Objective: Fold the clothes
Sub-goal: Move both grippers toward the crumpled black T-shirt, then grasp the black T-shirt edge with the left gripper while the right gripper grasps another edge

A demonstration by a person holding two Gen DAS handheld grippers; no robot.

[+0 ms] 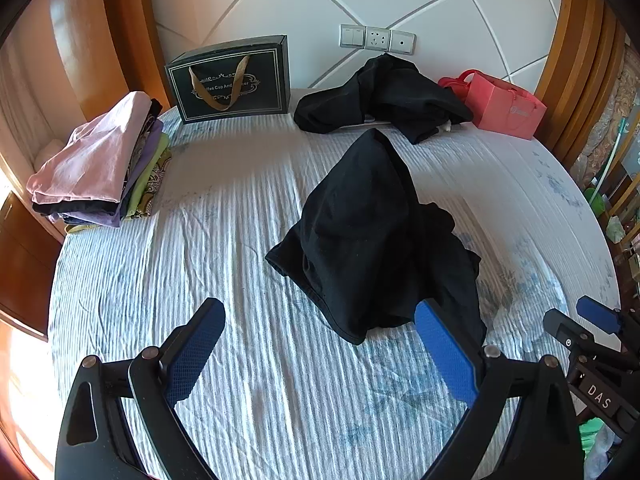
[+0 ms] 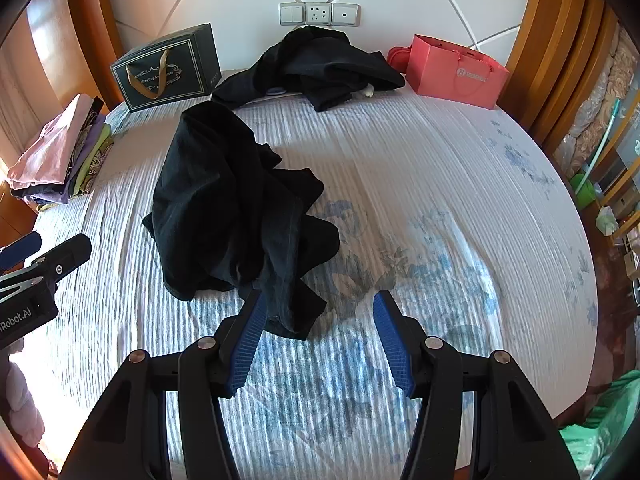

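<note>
One crumpled black garment heaped on striped bedsheet.

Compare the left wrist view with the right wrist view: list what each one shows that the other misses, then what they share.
Only the left wrist view shows the open left gripper from behind, and the right gripper's black body lettered DAS. Only the right wrist view shows the open right gripper from behind, and the left gripper's body lettered Robot.AI. Both show the crumpled black garment mid-bed, a second black heap by the headboard, the folded stack topped in pink, the dark gift box, the pink paper bag and the striped white bedsheet.
</note>
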